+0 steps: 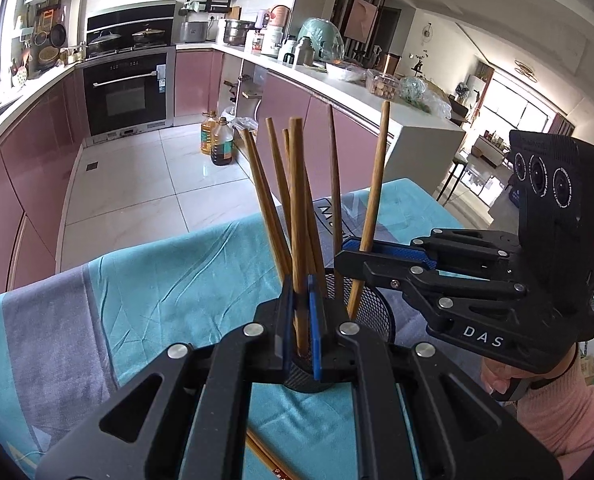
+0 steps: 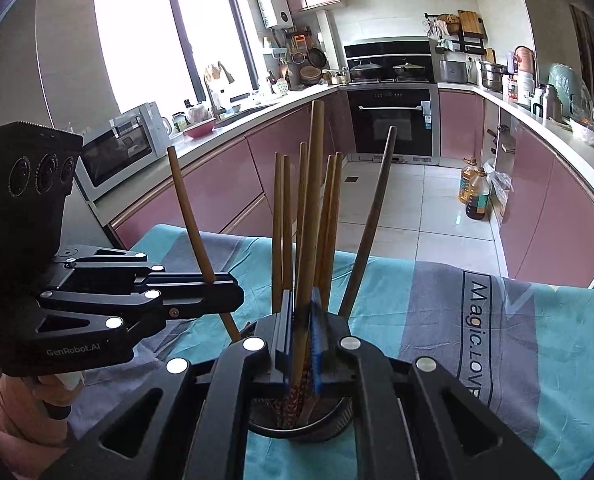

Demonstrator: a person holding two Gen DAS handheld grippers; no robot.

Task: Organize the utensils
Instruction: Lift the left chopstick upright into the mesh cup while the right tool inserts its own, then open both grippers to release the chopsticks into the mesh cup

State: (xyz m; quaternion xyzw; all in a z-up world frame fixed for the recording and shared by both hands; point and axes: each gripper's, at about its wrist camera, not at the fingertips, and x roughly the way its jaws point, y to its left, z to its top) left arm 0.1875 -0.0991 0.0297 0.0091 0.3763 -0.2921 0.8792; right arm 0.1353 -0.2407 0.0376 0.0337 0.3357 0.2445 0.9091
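Note:
A black mesh utensil holder stands on the teal cloth and holds several wooden chopsticks. My left gripper is shut on one upright chopstick whose lower end is in the holder. My right gripper comes in from the right, shut on another chopstick that dips into the holder. In the right wrist view the holder sits under my right gripper, shut on its chopstick. The left gripper holds its chopstick at the left.
A loose chopstick lies on the cloth below my left gripper. The cloth-covered table ends at a tiled floor. Oil bottles stand on the floor by pink cabinets. An oven is at the back.

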